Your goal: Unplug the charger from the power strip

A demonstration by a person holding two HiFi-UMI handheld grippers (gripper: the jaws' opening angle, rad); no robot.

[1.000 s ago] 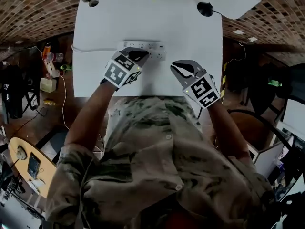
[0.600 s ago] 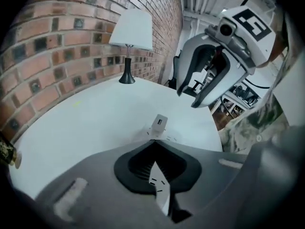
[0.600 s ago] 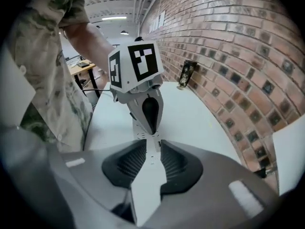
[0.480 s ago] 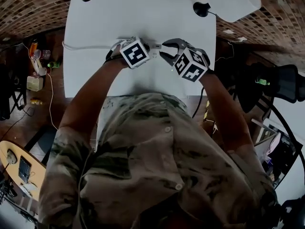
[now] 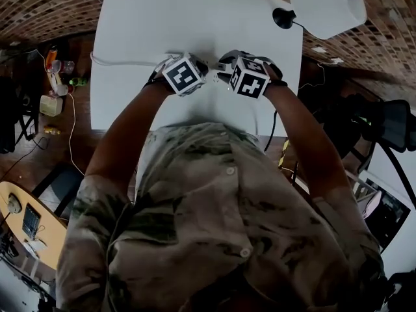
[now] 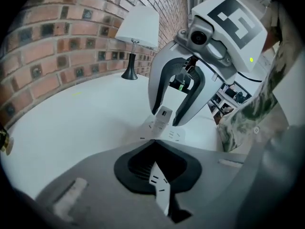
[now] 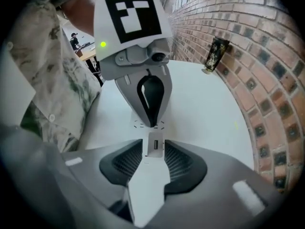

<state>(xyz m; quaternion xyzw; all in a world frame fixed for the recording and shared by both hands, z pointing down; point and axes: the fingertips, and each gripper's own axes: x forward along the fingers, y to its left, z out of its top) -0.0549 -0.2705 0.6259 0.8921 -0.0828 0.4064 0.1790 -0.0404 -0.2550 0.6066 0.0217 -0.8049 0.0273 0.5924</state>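
The charger (image 6: 163,115) is plugged into the power strip (image 6: 175,136) on the bench (image 5: 162,25) and is straddled by the right tongs (image 7: 153,140), whose jaws are opening. The left tongs (image 6: 152,141) are clenched, with their tips set on the strip.

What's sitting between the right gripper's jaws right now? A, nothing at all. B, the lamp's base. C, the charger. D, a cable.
C: the right gripper view shows the charger standing between the right gripper's jaws, which are opening.
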